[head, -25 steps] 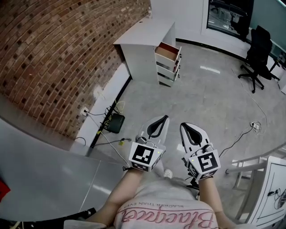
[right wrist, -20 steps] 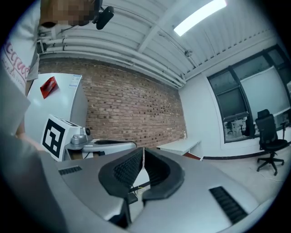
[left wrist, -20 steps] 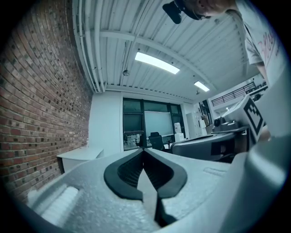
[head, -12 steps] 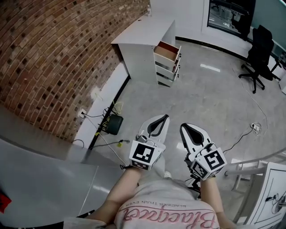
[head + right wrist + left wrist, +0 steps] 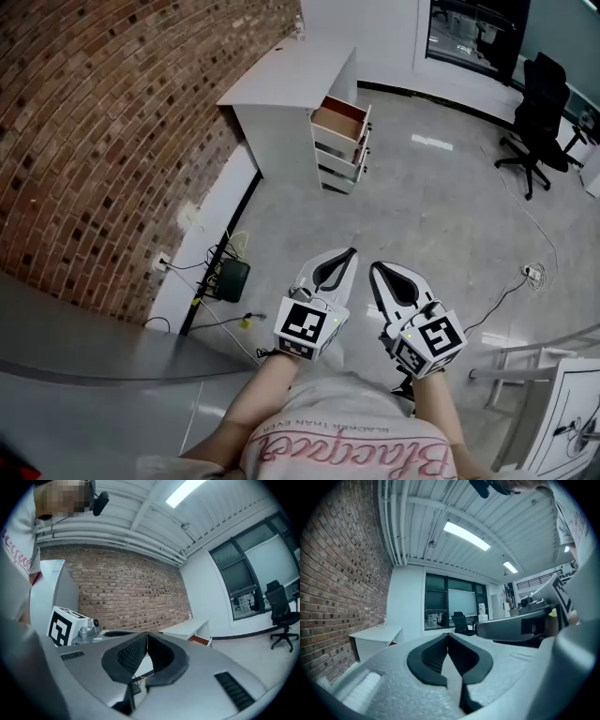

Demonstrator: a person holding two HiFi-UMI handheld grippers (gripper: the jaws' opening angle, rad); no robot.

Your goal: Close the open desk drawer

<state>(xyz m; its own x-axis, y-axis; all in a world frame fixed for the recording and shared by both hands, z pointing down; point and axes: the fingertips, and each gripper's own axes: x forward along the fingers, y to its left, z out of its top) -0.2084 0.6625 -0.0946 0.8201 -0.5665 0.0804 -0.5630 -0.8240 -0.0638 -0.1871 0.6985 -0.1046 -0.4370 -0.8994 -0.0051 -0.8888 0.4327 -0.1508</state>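
Drawer (image 5: 339, 118) = top of the stack under the white worktop (image 5: 281, 75) by the brick wall (image 5: 112, 122). It's pulled out and well apart from both grippers. Prob. a light, rigid box on slides, so no grip needed: push flat on front panel, centre; off-centre may rack it. Left gripper (image 5: 350, 251) jaws together, empty; right gripper (image 5: 376, 267) same. Can't make out handle, slides or contents. Lower fronts too small to tell if flush.

I get bright, even light from the ceiling strips (image 5: 466, 535) — one pale glare patch on the glossy floor (image 5: 431, 142), shadows soft and faint. Both gripper views bend hard toward black rims — their near foreground is soft.
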